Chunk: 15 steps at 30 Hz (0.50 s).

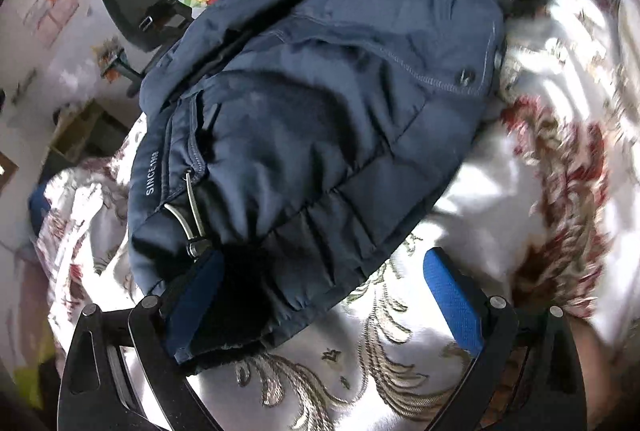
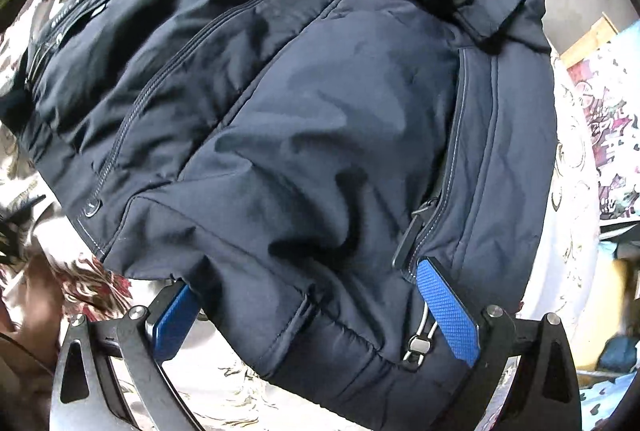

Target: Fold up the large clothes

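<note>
Jacket [image 1: 320, 103] — a large padded navy one — lies spread over a white bedspread [image 1: 400, 343] printed with red flowers and pale gold scrolls, and it fills most of both wrist views. In the left view its hem corner reaches down to the left gripper [image 1: 324, 295], whose two blue-padded fingers [image 1: 452, 295] stand spread wide; the left pad is tucked against the dark hem fold, the right pad sits apart over bare bedspread, so nothing is pinched between them. Ahead of those fingers the jacket runs away to its far edge, where the other gripper's blue pad shows beside it.

In the right view the jacket's [image 2: 320, 103] lower edge bulges between the right gripper's [image 2: 312, 311] fingers [image 2: 448, 311], which are likewise spread wide — the right pad lies on top of the cloth, the left pad at the hem's edge with fabric over its tip. Whether they press the cloth cannot be told.

Beyond the left fingers, past the bed, a black office chair [image 1: 144, 11] stands on a pale floor.

A zip pocket [image 2: 444, 159] with a black pull runs up just ahead of the right pad. A metal cord stopper [image 2: 416, 347] sits on the hem just inside that pad; a similar drawcord [image 1: 192, 223] loops just ahead of the left gripper's left pad.
</note>
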Each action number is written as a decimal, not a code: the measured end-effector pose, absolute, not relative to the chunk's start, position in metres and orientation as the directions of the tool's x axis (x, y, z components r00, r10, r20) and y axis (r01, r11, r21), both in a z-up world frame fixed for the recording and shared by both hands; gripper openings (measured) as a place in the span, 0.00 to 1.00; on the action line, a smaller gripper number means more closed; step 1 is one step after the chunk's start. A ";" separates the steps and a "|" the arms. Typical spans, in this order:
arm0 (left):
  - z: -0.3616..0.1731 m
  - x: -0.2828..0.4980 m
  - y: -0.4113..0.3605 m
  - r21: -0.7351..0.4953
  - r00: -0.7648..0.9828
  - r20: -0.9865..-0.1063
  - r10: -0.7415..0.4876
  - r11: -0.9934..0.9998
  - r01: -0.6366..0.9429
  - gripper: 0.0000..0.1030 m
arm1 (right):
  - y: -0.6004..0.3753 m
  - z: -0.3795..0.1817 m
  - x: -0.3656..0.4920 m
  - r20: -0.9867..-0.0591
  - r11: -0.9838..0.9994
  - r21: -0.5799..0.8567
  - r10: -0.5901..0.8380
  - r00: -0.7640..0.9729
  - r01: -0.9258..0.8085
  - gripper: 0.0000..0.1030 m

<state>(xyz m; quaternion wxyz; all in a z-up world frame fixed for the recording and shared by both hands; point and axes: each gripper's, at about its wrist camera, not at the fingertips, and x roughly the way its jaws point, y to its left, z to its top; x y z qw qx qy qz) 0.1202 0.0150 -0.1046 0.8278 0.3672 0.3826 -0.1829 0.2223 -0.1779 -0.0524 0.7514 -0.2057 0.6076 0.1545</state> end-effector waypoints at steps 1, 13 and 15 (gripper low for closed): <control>-0.107 0.122 0.015 0.477 0.644 -0.765 -0.011 0.662 0.578 0.94 | -0.184 -0.048 0.235 -0.977 0.867 -0.120 -0.017 0.213 -0.484 0.99; -0.106 0.123 0.006 0.673 0.802 -0.594 0.067 0.587 0.450 0.77 | -0.197 -0.032 0.256 -0.978 0.872 -0.100 0.002 0.208 -0.478 0.99; -0.101 0.125 0.006 0.677 0.815 -0.577 0.057 0.591 0.439 0.66 | -0.198 -0.034 0.254 -0.977 0.872 -0.105 -0.001 0.212 -0.478 0.99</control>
